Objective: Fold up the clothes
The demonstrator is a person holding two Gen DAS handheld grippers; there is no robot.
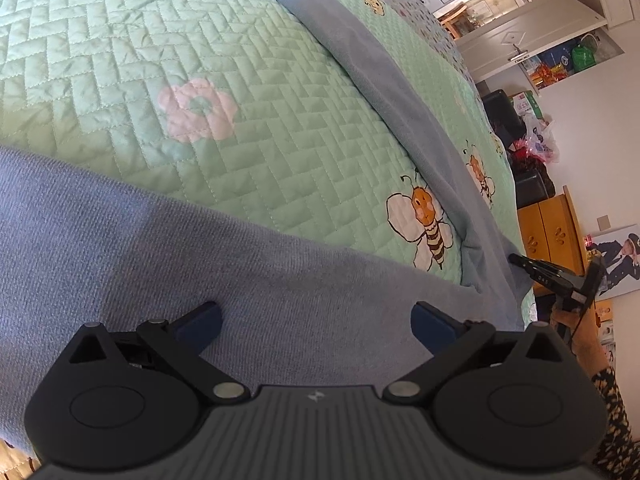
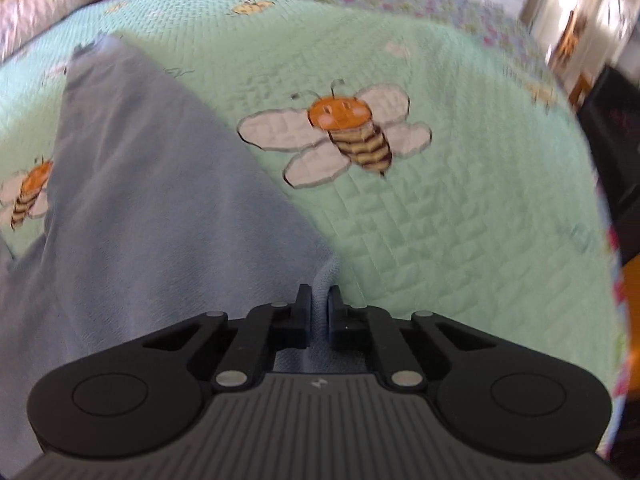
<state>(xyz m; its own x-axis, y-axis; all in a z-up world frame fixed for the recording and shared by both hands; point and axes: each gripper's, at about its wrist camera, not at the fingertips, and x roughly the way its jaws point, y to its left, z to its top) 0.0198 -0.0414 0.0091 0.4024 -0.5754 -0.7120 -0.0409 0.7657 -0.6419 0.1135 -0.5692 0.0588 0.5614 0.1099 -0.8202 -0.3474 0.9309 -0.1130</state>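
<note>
- Here, blue garment (image 1: 168,240) lies spread flat on a bed, on a green quilted bedspread (image 1: 120,60) printed with bees and flowers.
- Left gripper (image 1: 316,322) has its jaws spread wide; blue pads hang right over the cloth with nothing pinched between them. Cannot tell if the tips touch the fabric.
- Right gripper (image 2: 319,308) is pinched together on the blue garment's edge; a ridge of fabric stands between the two black pads, at the hem next to the bare bedspread.
- In the left wrist view the right gripper shows at the far right, its tip at the garment's corner near the bed edge, held by a hand (image 1: 568,316) with a patterned sleeve (image 1: 612,412).
- A long strip of the same blue cloth runs diagonally across the bedspread away from the left camera.
- Bee print (image 2: 340,132) sits on the bedspread just right of the garment in the right wrist view.
- Right wrist view is motion-blurred.
- Background: white cabinets (image 1: 520,20), yellow wooden cabinet (image 1: 552,236), bags and clutter along the wall.
</note>
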